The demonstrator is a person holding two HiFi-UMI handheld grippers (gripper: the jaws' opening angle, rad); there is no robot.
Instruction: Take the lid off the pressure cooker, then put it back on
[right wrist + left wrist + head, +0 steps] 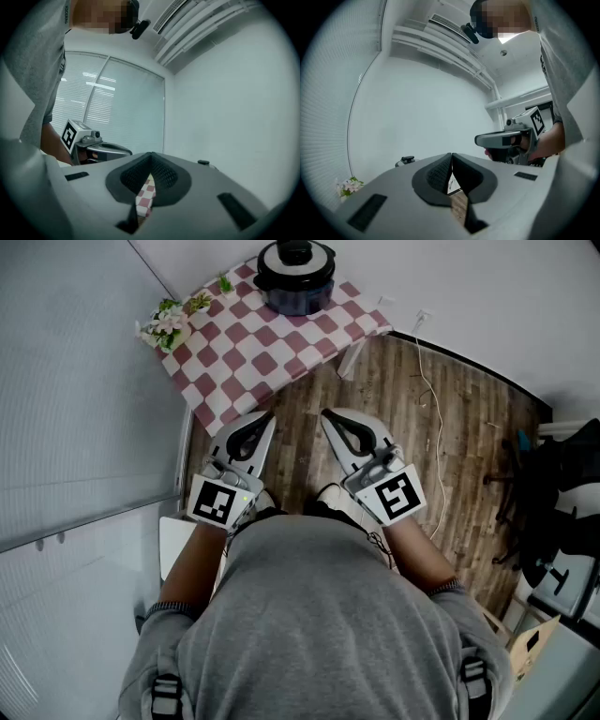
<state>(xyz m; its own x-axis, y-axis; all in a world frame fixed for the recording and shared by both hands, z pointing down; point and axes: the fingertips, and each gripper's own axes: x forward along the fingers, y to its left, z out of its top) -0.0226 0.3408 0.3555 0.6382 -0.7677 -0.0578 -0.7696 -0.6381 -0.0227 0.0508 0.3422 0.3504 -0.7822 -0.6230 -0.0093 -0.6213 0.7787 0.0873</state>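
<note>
Two white-shelled grippers with black ribbed pads are held out in front of a person in a grey shirt (pixel 319 615), one in each hand. The left gripper (pixel 268 418) and the right gripper (pixel 327 416) lie side by side with a gap between them, pointing level toward the table. Both sets of jaws are closed pad against pad with nothing between them. Each gripper's own view shows only a thin slit, with a strip of the scene beyond showing through it.

The round dark-blue pressure cooker (pixel 295 282) stands at the far end of a small table covered in a red-and-white checked cloth (pixel 272 348), close to the white wall. Its dark lid with a black knob (pixel 294 253) is seated on the pot. Neither gripper touches it: their tips are near the cloth's front edge and well apart from the cooker.

On the cloth's left corner sits a small bunch of pale flowers with green leaves (pixel 167 322), and a little green sprig (pixel 225 282) stands just left of the cooker.

Beneath the grippers is a brown wood-plank floor (pixel 450 456), where a thin white cable (pixel 427 381) trails away from the wall. Frosted glass panels run along the left side of the room.
</note>
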